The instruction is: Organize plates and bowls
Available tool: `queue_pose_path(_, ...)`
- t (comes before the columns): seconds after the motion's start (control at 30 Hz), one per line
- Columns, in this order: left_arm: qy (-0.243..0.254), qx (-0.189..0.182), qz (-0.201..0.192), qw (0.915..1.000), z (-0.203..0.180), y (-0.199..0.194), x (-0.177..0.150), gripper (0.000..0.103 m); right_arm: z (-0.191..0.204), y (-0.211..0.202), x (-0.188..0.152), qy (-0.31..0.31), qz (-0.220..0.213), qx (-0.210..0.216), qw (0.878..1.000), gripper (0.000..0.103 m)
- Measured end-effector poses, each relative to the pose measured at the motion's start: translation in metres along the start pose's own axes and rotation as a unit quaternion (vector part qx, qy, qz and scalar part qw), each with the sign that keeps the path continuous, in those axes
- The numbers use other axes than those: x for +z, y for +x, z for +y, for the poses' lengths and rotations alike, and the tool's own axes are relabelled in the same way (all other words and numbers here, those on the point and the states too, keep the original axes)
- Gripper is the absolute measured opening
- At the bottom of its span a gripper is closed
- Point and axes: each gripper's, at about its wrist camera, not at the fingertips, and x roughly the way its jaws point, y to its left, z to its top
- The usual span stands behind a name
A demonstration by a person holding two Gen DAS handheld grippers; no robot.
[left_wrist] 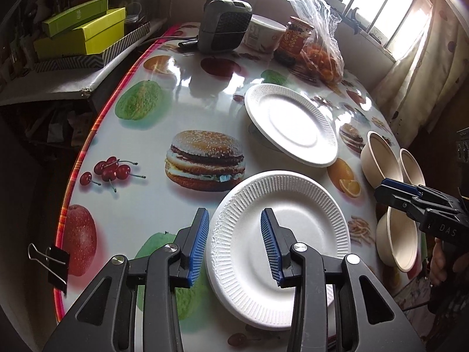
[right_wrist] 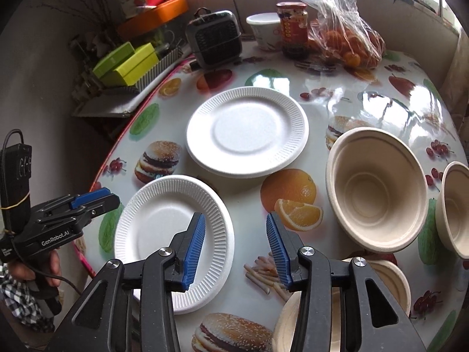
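Two white foam plates lie on the fruit-print table. The near plate sits just under my left gripper, which hangs open above its left rim with nothing between the pads. The far plate seems to rest on a second plate. Beige paper bowls stand upright at the right: a large bowl, one at the edge, and a near bowl. My right gripper is open and empty above the table, between the near plate and the bowls.
At the back stand a grey heater, a white cup, a jar and a plastic bag of oranges. Green boxes sit beyond the table's left edge. A binder clip grips that edge.
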Motion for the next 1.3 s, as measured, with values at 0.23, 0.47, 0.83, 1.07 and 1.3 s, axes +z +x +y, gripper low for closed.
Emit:
queue_pose_path(0.23, 0.000, -0.003, -0.004, 1.0000, -0.009, 0.002, 0.020, 0.038, -0.011, -0.004, 0.021, -0.001, -0.005, 0.000, 1.000, 0.043)
queue_pose_path(0.47, -0.012, -0.005, -0.013, 0.9998, -0.014, 0.005, 0.042, 0.038, -0.030, -0.008, 0.046, 0.019, -0.012, 0.009, 1.000, 0.043)
queue_pose_path(0.83, -0.032, -0.003, -0.008, 0.9995, -0.014, 0.021, 0.071, 0.038, -0.057, -0.003, 0.090, 0.026, -0.008, 0.010, 1.000, 0.043)
queue_pose_path(1.07, -0.034, 0.004, 0.002, 0.9994, -0.016, 0.038, 0.089, 0.038, -0.079, 0.029, 0.116, 0.032, 0.027, -0.001, 0.999, 0.043)
queue_pose_path(1.3, -0.052, 0.011, 0.021, 0.9984, -0.010, 0.061, 0.100, 0.038, -0.095, 0.070, 0.125, 0.044, 0.067, -0.008, 0.997, 0.043)
